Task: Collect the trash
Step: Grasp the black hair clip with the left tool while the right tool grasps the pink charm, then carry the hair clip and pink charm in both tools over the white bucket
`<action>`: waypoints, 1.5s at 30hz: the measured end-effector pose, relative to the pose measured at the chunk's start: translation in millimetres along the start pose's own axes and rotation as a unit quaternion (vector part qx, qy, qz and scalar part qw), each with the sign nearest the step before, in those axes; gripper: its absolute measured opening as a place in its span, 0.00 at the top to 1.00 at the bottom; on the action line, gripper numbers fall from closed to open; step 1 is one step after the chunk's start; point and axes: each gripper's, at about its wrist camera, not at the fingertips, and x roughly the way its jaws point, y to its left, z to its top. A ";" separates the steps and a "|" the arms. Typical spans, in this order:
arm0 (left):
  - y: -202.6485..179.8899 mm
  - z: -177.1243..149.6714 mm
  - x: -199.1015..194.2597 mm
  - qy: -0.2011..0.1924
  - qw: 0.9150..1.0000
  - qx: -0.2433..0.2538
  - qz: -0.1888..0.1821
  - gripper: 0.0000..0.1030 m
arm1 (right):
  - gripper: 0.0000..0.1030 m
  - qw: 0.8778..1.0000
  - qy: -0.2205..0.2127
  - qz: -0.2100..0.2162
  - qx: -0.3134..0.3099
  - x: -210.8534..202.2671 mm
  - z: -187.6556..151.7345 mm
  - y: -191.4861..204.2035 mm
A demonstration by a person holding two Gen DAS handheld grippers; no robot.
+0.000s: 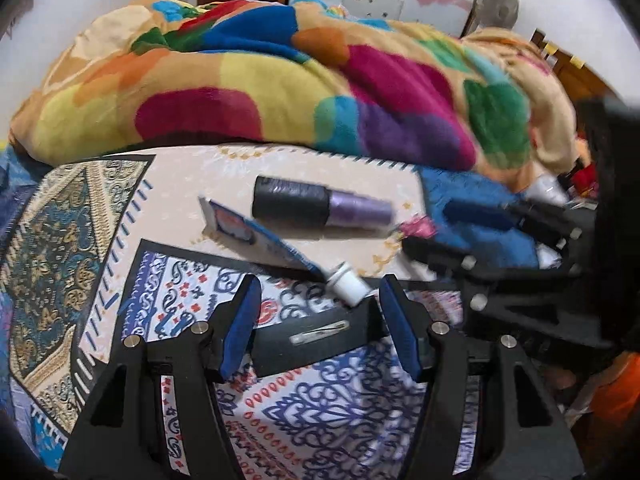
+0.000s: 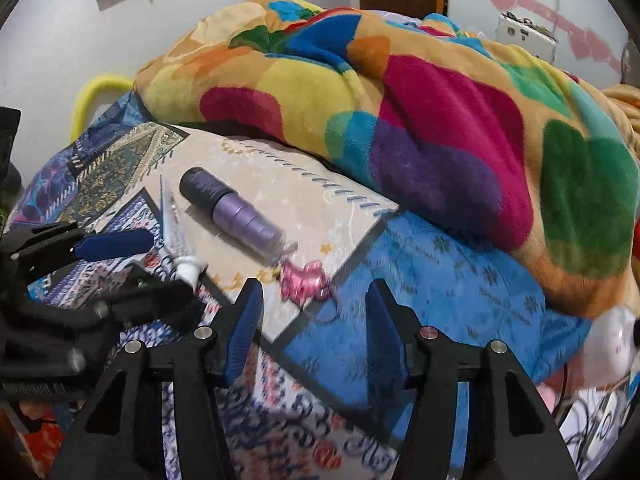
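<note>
Patterned bedsheet (image 1: 60, 220), colourful blanket (image 1: 280, 80), purple bottle (image 1: 324, 208), tube (image 1: 272, 240)

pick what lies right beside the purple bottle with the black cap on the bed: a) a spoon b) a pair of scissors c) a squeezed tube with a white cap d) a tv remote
c: a flattened tube ending in a white cap lies along the purple bottle on the patterned bed cover; no scissors, remote or spoon shows there.
</note>
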 end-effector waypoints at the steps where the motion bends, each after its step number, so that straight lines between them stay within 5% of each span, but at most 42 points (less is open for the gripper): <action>1: -2.0 -3.3 -0.6 -0.006 1.000 0.011 0.006 0.41 | 0.50 1.000 -0.003 -0.002 -0.007 1.2 0.6 1.3; 4: -9.6 -14.9 -4.4 -0.012 0.999 0.032 0.011 0.41 | 0.64 0.999 -0.009 -0.021 -0.041 1.8 -0.4 9.1; 5: -11.5 -18.7 -6.5 -0.012 0.999 0.035 0.006 0.41 | 0.76 0.999 -0.006 -0.013 -0.043 -0.4 -1.3 10.2; 11: -19.8 -36.5 -18.2 -0.015 0.999 0.039 0.000 0.59 | 0.76 0.999 0.004 -0.028 -0.023 -15.2 -19.1 12.2; 16: -25.9 -46.6 -27.0 0.012 1.000 0.026 -0.003 0.59 | 0.76 1.000 0.020 -0.015 -0.010 -31.2 -41.1 15.7; 31: -46.6 -98.1 -61.7 0.089 0.995 0.051 -0.013 0.44 | 0.76 0.998 0.049 0.032 0.018 -55.1 -76.3 18.3; 38: -56.5 -115.4 -66.6 0.077 0.993 0.082 0.024 0.42 | 0.76 0.998 0.056 0.030 0.021 -62.8 -87.4 16.8; 40: -55.8 -118.8 -69.1 0.072 0.995 0.072 0.024 0.47 | 0.76 0.998 0.056 0.031 0.024 -64.4 -89.6 15.9; 43: -56.0 -122.9 -73.9 0.059 0.996 0.070 0.024 0.76 | 0.76 0.998 0.053 0.032 0.030 -68.1 -90.1 17.0; 45: -54.9 -125.1 -76.1 0.056 0.996 0.067 0.023 0.76 | 0.76 0.998 0.049 0.034 0.034 -71.8 -89.4 17.5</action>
